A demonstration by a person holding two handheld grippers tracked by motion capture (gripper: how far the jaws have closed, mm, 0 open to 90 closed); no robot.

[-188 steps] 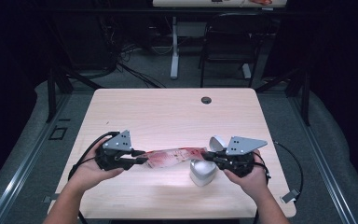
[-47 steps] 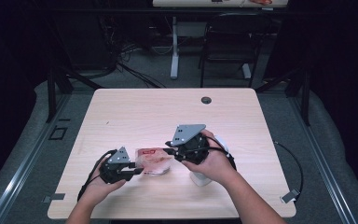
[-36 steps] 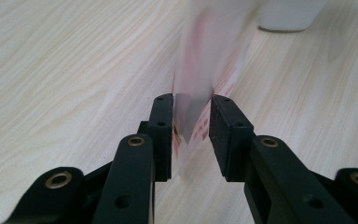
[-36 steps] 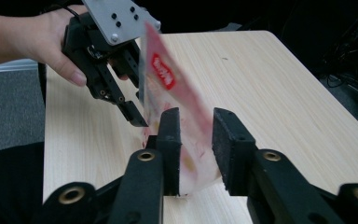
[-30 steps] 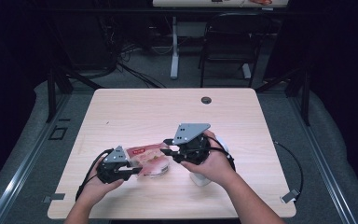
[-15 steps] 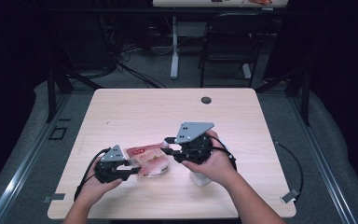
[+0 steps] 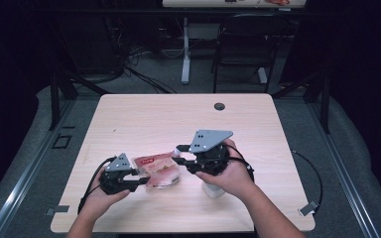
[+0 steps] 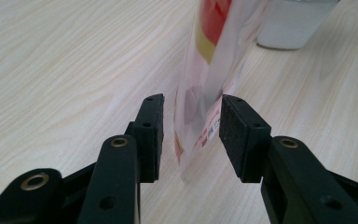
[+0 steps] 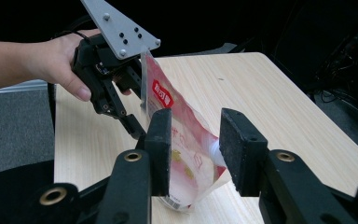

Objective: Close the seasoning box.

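A red-and-white plastic pouch (image 7: 158,167) lies on the wooden table (image 7: 154,119) between the two grippers. My left gripper (image 7: 143,179) is at its left end. In the left gripper view the pouch (image 8: 205,93) stands between the pads (image 8: 151,130) with a gap on each side; the jaws of the left gripper (image 8: 192,121) have just been opening. My right gripper (image 7: 179,154) reaches in from the right. Its jaws have also just been opening, and the right gripper (image 9: 196,135) straddles the pouch (image 9: 182,135) without pressing it. The left gripper (image 9: 135,126) shows beyond.
A white container (image 7: 213,190) stands under the right hand, seen also behind the pouch as a white container (image 8: 291,23). A cable hole (image 7: 220,106) sits near the table's far edge. A chair (image 7: 243,49) and table legs stand beyond. The far half of the table is bare wood.
Both pairs of jaws stand wider around the pouch than a second ago. The right gripper has edged slightly to the right. The left hand has stayed where it was.
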